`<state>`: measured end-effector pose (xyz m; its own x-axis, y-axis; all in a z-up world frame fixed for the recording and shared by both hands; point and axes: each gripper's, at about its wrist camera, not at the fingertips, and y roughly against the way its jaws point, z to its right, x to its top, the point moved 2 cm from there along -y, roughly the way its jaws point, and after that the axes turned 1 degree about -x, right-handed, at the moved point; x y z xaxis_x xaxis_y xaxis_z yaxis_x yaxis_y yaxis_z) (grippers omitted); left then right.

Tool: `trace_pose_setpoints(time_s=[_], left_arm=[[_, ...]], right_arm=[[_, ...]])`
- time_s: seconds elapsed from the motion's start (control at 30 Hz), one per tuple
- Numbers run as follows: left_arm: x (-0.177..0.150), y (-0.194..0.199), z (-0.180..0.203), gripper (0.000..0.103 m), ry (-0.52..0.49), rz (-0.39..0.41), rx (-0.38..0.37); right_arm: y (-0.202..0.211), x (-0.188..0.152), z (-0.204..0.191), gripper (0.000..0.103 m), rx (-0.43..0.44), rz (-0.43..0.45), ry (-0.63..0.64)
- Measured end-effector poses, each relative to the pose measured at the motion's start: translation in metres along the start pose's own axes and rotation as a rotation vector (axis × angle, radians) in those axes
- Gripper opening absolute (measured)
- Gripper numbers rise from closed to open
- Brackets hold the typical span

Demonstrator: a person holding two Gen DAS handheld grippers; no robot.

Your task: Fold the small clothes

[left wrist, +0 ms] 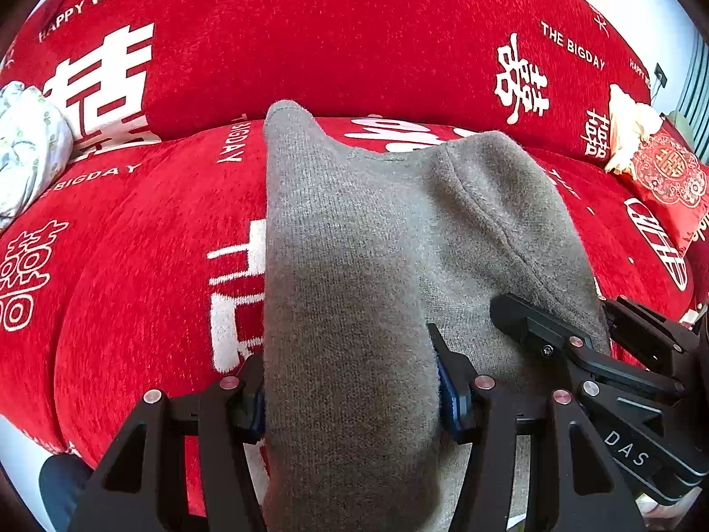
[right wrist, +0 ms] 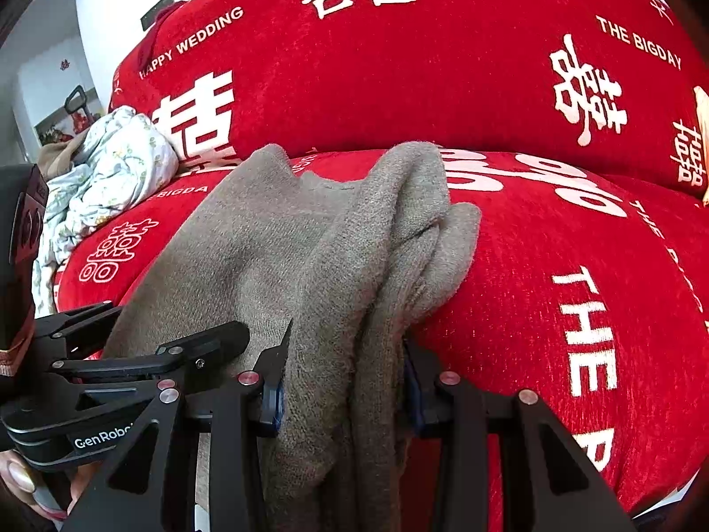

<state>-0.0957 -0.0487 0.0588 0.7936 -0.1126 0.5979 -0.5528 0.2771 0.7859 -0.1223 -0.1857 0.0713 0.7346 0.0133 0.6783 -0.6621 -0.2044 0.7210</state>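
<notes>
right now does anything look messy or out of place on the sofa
The grey knit garment held by both grippers is bunched into uneven ridges on its right side rather than lying flat. At the sofa's left end a floral white cloth sits crumpled, unfolded. Nothing looks spilled or damaged.

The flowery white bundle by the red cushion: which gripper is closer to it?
Left. The left gripper is on the bundle's side of the grey garment; the right gripper grips farther away.

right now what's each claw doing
left claw: closed on the grey knit garment
right claw: closed on the same garment, bunched folds
</notes>
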Motion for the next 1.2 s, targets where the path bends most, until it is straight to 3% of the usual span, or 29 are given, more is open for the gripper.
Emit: trace_pose_setpoints(time_s=[0.27,0.7,0.87,1.0,1.07,1.2], left_arm=[[-0.007,0.005,-0.017,0.059,0.035,0.006,-0.008],[-0.013,0.004,-0.016,0.060,0.024,0.022,-0.027],[-0.016,0.003,-0.021,0.068,0.035,0.022,-0.042],[-0.020,0.002,-0.030,0.085,0.062,0.021,-0.040],[-0.023,0.003,-0.036,0.085,0.088,0.009,-0.071],[-0.018,0.020,-0.048,0.085,0.124,0.030,-0.090]], right_arm=[[-0.001,0.000,-0.018,0.043,-0.002,0.002,0.045],[-0.005,-0.007,-0.012,0.044,0.017,-0.008,0.046],[-0.010,-0.009,0.000,0.051,0.055,-0.029,0.003],[-0.014,-0.013,0.014,0.068,0.097,-0.050,-0.064],[-0.016,-0.015,0.022,0.074,0.123,-0.074,-0.111],[0.000,-0.012,0.028,0.074,0.113,-0.044,-0.147]])
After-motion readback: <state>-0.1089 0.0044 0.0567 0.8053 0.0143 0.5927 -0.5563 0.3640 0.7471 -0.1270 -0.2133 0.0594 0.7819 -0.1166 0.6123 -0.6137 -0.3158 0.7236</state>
